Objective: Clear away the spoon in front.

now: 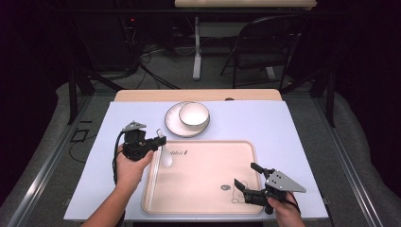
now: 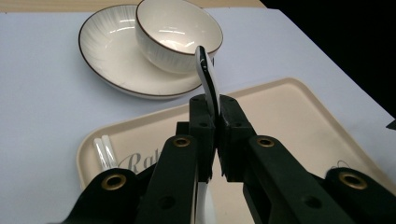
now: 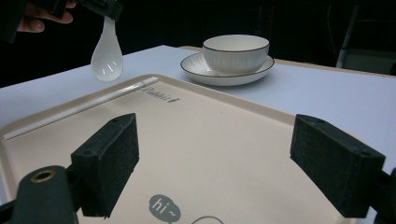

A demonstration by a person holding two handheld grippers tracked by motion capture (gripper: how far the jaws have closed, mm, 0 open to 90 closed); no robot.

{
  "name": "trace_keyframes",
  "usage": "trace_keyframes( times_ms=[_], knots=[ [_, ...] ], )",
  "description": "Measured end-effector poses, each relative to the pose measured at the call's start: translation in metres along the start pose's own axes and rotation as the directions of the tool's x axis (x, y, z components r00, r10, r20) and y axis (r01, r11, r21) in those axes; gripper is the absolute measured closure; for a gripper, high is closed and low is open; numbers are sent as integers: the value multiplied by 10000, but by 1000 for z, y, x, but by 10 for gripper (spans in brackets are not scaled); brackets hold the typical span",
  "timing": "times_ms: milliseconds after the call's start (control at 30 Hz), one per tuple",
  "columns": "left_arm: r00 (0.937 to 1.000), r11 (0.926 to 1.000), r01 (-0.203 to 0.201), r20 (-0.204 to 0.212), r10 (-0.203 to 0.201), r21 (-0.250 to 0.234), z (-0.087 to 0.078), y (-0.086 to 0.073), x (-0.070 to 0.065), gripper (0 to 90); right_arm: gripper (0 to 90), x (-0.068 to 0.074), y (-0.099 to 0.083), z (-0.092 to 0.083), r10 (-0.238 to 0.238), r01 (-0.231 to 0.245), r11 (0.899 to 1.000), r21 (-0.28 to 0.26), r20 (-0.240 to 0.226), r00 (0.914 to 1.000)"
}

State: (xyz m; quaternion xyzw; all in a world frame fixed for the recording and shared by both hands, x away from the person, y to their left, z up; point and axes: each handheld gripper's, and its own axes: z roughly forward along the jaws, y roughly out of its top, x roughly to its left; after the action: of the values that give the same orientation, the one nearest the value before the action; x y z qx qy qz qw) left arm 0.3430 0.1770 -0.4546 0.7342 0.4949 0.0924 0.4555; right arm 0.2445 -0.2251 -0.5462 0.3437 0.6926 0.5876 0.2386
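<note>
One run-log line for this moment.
left gripper: shut on spoon, held above tray | right gripper: open, empty, over tray | bowl: on plate

Dark room, grey carpeted floor [image 1: 56, 118], black folding chair [image 1: 265, 42], second table's white leg [image 1: 196, 47], floor cables [image 1: 156, 75]

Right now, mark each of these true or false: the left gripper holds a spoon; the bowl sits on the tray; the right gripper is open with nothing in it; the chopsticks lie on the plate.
1. The left gripper holds a white spoon: true, its jaws are shut on the handle.
2. The bowl sits on the tray: false, it sits on the plate, beyond the tray.
3. The right gripper is open with nothing in it: true.
4. The chopsticks lie on the plate: false, they lie in the tray along its left edge.
</note>
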Motion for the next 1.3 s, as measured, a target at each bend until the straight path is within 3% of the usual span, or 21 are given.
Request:
trace_keyframes(
  times_ms=[233, 767, 1133, 1300],
  knots=[
    [10000, 9999, 53, 9, -53, 94, -5, -10, 1, 855, 147, 0, 0, 0, -22, 22, 10000, -9, 6, 10000],
    [9999, 9963, -116, 7, 116, 854, -8, -31, 0, 855, 147, 1, 0, 0, -19, 19, 10000, 22, -21, 10000],
    [9999, 9871, -99, 123, 80, 1600, 1, -42, 2, 855, 147, 1, 0, 1, -13, 13, 10000, 24, 5, 10000],
    [9998, 9859, -92, 167, 65, 1673, 8, -43, 3, 854, 147, 1, -1, 1, -6, 6, 10000, 29, 8, 10000]
  ],
)
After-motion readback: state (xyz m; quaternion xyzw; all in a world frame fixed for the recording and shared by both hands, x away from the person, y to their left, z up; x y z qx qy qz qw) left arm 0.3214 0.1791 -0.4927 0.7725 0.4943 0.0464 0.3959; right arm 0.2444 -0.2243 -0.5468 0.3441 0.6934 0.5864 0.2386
